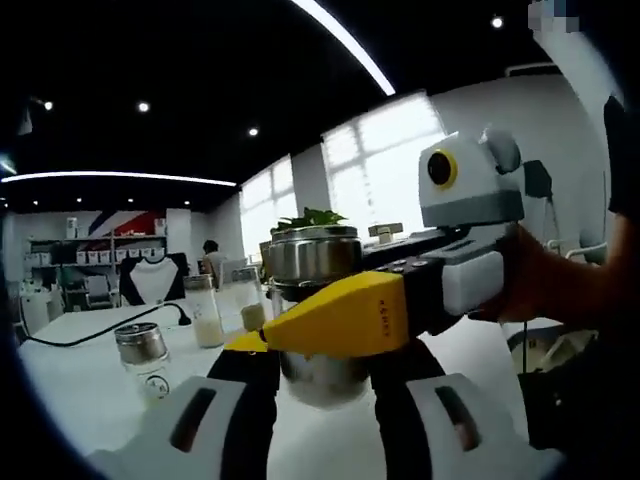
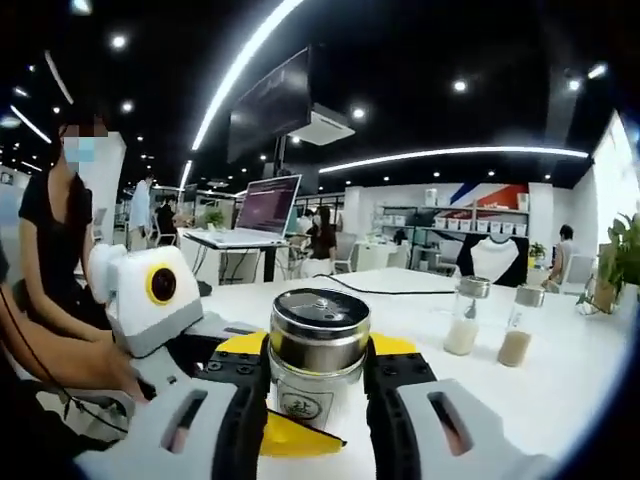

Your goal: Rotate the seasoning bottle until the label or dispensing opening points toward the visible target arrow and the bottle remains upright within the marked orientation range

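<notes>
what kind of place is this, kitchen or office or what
Probably an open office or showroom, not a kitchen: a laptop on a desk, display shelves along the far wall, and a hanging screen.

The seasoning bottle (image 2: 318, 362) stands upright on the white surface (image 2: 560, 380). It has a shiny steel cap with a dark top and a clear glass body with pale contents and a small dark printed mark facing the right gripper view.
</notes>
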Tool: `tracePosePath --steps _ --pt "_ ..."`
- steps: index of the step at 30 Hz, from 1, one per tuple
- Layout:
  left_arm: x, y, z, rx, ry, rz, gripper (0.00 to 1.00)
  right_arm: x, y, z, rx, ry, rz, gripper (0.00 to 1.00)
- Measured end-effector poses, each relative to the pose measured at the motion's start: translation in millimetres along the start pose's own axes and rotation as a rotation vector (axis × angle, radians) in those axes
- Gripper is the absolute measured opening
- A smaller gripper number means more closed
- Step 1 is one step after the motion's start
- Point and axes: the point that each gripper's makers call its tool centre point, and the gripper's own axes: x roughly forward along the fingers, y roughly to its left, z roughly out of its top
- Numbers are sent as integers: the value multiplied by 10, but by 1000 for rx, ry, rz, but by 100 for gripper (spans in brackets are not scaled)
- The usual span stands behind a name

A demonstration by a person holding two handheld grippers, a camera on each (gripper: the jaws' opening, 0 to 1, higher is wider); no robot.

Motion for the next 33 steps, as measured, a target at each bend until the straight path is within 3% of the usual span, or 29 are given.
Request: tracePosePath --steps 8,12,16,22,25,28,33 --pt "-20 42 -55 15 43 29 38 45 26 0 -15 8 -9 35" --pt "-46 14 -23 -46 22 -8 37 7 80 29 23 -14 89 35" --pt "-16 -26 -59 -50 37 -38 37 -9 102 -64 65 29 159 35" --pt "11 -24 -159 -60 82 -46 37 31 72 -163 55 55 120 35" --pt "4 -7 -106 -34 51 -31 38 29 62 -104 29 19 81 35" --pt "-20 12 -9 -23 1 -11 40 35 26 -110 71 11 55 34" --pt "-35 112 -24 -67 0 20 42 28 -86 -74 74 -16 -20 35"
